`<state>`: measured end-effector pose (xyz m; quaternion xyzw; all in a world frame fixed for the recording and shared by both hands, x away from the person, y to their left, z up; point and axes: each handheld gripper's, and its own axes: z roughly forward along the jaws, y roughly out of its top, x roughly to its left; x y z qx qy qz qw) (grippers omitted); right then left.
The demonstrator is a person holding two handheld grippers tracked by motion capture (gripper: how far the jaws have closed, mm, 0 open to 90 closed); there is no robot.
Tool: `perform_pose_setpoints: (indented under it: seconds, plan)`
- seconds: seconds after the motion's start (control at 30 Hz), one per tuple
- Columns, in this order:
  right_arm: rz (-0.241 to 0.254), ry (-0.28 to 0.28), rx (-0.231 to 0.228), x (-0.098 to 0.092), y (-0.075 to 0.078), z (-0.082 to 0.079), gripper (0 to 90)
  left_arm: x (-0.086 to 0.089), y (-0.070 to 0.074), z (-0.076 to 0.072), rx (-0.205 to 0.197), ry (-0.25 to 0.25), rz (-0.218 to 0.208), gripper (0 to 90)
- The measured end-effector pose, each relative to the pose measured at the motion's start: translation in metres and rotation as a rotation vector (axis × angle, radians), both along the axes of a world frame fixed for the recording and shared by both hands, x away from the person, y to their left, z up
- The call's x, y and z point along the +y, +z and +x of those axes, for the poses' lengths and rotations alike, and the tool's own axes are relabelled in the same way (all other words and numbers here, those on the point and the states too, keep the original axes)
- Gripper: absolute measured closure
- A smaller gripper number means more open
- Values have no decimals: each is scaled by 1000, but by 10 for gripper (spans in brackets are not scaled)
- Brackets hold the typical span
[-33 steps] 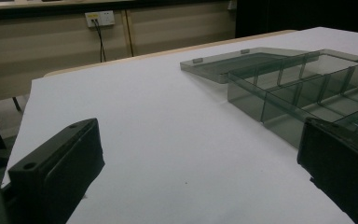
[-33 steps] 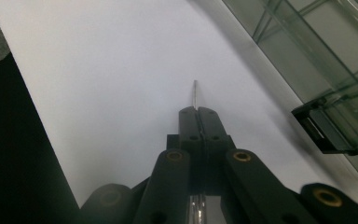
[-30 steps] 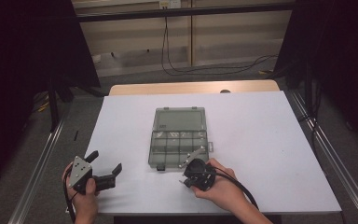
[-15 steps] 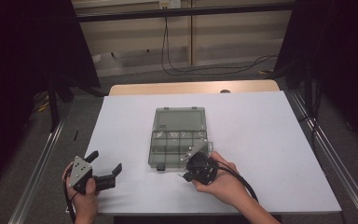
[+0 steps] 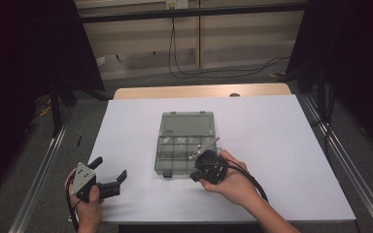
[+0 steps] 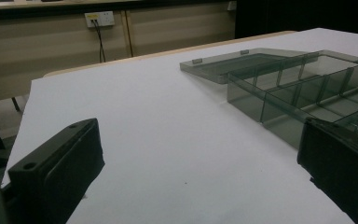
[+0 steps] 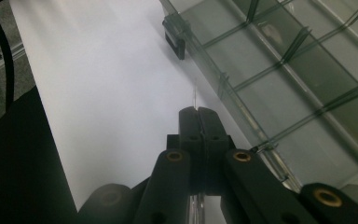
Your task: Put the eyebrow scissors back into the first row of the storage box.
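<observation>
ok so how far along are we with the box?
Done: the compartment box lies open, lid flat on the table. In hand: the right gripper has its jaws shut on a thin strip at the box's near edge. The left gripper is open, apart from the box. Left: probably setting the strip into the box; what it is, I cannot tell.

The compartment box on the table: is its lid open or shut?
Open. The box has its lid folded back flat on the table, dividers exposed.
</observation>
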<state>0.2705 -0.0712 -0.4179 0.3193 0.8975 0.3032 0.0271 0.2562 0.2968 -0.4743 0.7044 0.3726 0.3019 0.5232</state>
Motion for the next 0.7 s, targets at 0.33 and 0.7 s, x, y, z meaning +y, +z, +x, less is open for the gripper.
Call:
perform_pose_setpoints:
  seconds: [0.33,0.7]
  plan:
    - [29,3,8,-4,5,12,900,0,0,0,0,-8,-5,0]
    - [25,-12,-15,-6,13,22,900,0,0,0,7,-9,5,0]
